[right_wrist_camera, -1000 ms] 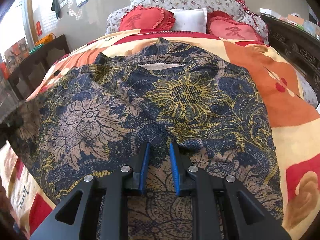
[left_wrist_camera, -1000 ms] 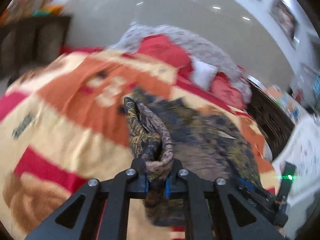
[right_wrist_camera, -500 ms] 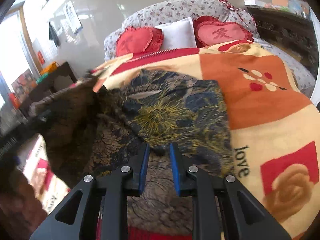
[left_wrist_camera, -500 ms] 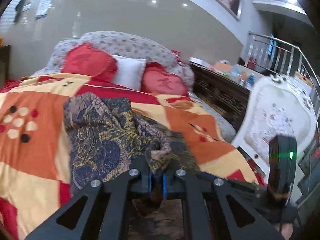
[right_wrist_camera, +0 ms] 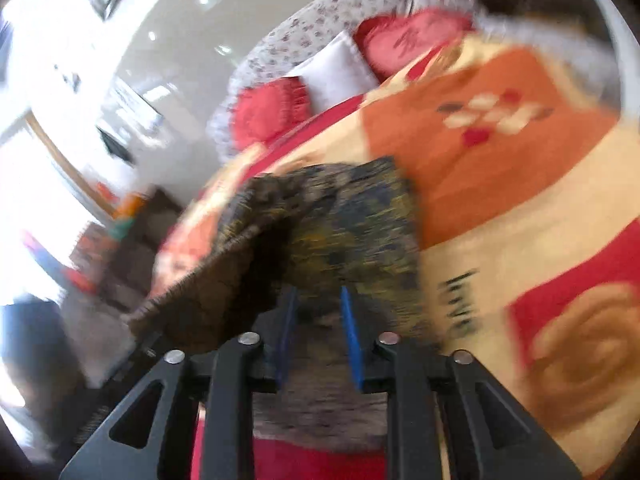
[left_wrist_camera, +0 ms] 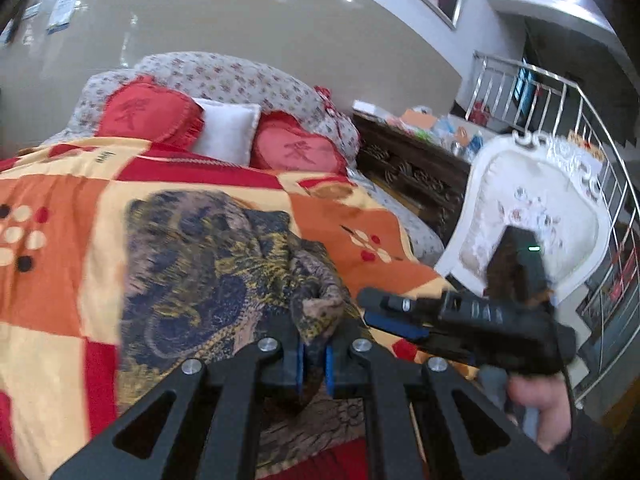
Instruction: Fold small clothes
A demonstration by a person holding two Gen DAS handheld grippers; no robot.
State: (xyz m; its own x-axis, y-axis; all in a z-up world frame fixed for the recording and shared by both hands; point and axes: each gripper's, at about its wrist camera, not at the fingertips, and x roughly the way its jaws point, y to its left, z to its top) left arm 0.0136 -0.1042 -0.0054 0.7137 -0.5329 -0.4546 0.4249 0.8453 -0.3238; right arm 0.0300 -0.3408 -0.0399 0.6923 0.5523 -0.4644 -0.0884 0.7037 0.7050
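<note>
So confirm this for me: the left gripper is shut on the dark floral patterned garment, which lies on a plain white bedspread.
Not quite. The left gripper is shut on the dark floral patterned garment, but the bedspread is not plain white: the left wrist view shows orange, red and cream patchwork blocks.

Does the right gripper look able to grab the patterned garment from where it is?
Probably yes. The right gripper has its fingers apart with the patterned garment lying directly between and ahead of them, nothing blocking, though the view is blurred.
</note>
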